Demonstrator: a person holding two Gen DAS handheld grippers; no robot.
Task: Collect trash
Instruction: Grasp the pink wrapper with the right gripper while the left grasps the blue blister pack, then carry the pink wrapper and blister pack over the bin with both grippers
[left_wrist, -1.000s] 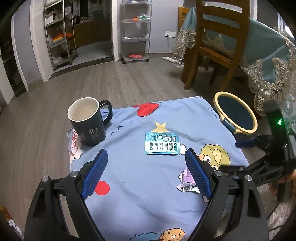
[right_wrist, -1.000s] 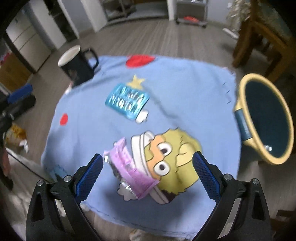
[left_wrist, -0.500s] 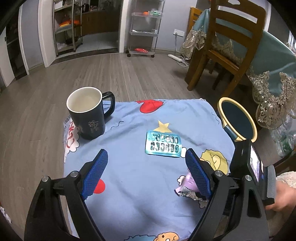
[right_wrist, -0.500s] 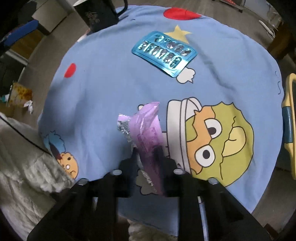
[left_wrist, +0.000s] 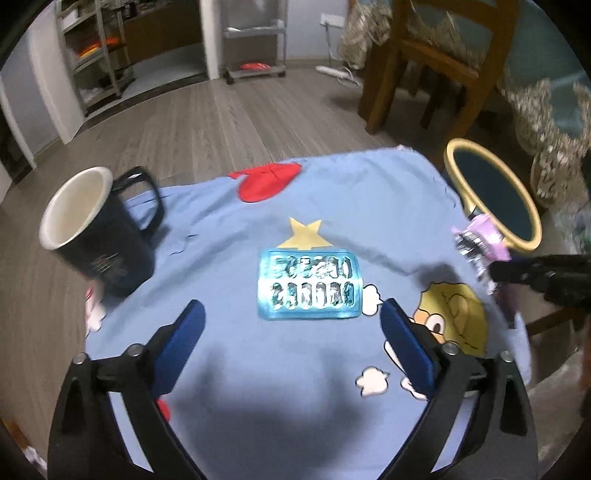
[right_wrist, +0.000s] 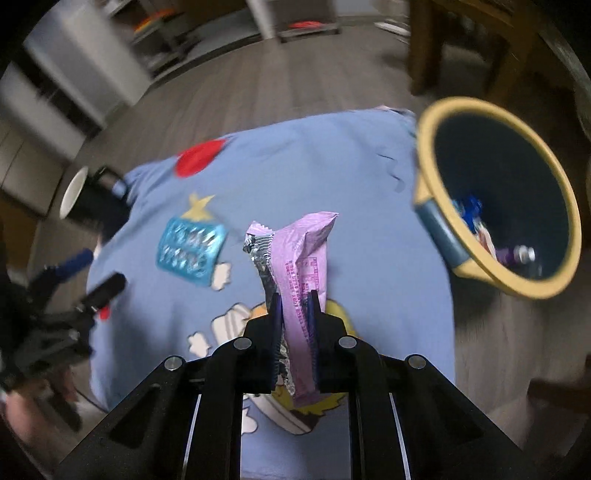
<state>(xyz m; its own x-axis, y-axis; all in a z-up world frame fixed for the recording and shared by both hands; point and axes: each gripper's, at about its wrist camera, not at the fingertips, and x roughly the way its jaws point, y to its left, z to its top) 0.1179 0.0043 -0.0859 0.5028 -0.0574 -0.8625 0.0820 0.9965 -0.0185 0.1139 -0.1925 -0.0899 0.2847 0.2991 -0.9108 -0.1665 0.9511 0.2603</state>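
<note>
Right gripper (right_wrist: 294, 314) has its jaws clamped on the crumpled purple foil snack wrapper (right_wrist: 301, 258), held clear above the blue cartoon-print cloth on the counter (right_wrist: 332, 177), most of its length sticking out past the tips. Yellow-rimmed dark blue plastic bin (right_wrist: 436, 236) sits off the counter's right edge, near but not under the wrapper yet. Left gripper (left_wrist: 291, 332) hovers low with jaws wide apart, empty, just short of the teal foil blister pack (left_wrist: 308, 282) lying flat on the cloth. My risks: the wrapper is slick foil pinched at one narrow spot, so a fast swing could let it slip or flop and land on the floor beside the rim; release too early and it hits the rim. The flat blister pack gives the left jaws little edge to catch, so they may bunch the cloth and nudge the dark mug with white interior (left_wrist: 96, 236). Right view shows trash already inside the bin; left view shows only its dark mouth (left_wrist: 491, 192), but shows the left jaws' alignment on the blister pack.
</note>
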